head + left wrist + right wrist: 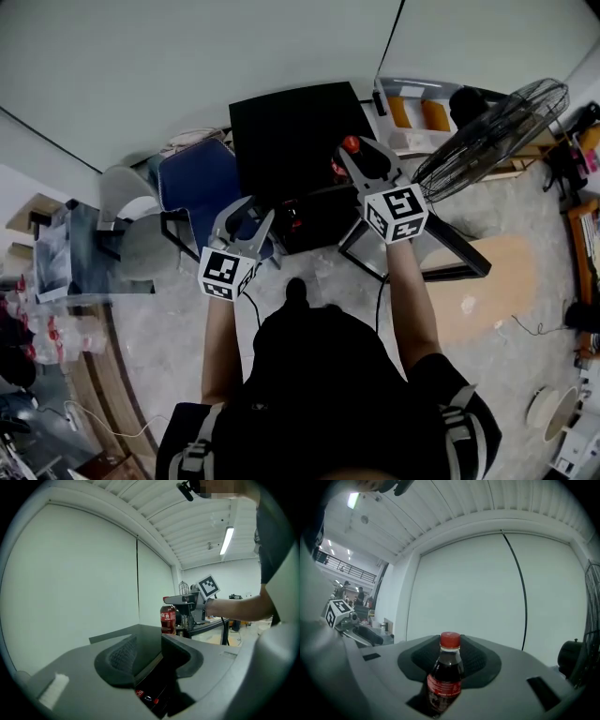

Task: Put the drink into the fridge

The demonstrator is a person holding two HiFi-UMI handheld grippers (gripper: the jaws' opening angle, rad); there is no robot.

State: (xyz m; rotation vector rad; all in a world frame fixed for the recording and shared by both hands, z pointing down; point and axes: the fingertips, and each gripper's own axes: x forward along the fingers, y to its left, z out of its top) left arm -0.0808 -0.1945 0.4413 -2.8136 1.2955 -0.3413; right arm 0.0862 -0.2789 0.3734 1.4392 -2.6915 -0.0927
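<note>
Cola bottle, red cap, upright, bottom centre of right gripper view. Clamped between pads of right claw. Head view: bottle at upper centre, over right front edge of black fridge. Left claw at lower left of fridge, jaws apart, nothing gripped. Fan at upper right.

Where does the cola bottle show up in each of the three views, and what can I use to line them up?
Head view: cola bottle above centre, in the right gripper.
Left gripper view: bottle right of centre, upright, held by that gripper.
Right gripper view: bottle bottom centre, gripped between the jaws.
Shared landmark: the dark line down the white wall.
</note>
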